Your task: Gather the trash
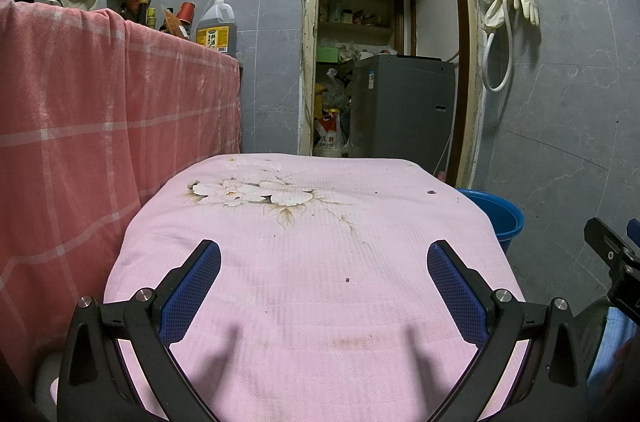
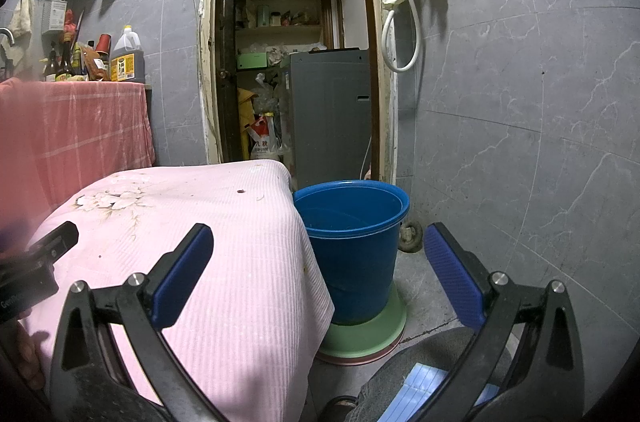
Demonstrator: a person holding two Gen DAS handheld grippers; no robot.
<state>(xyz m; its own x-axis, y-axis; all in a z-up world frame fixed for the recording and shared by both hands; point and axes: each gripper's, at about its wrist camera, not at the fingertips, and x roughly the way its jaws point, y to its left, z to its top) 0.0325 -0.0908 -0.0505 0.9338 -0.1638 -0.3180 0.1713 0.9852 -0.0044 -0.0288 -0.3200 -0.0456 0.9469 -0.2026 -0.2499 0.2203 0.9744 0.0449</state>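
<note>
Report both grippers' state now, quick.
Left gripper: open, holding nothing, above the pink cloth.
Right gripper: open, holding nothing, facing the blue bucket.

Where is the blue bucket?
The blue bucket stands on the floor in the middle of the right wrist view, right beside the pink-covered table and in front of the grey machine in the doorway. It sits on a green basin.

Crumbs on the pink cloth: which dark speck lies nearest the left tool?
The small dark crumb near the cloth's middle, roughly between the open left tool's fingertips. The other dark crumb lies far off, by the edge beside the blue bucket.
</note>
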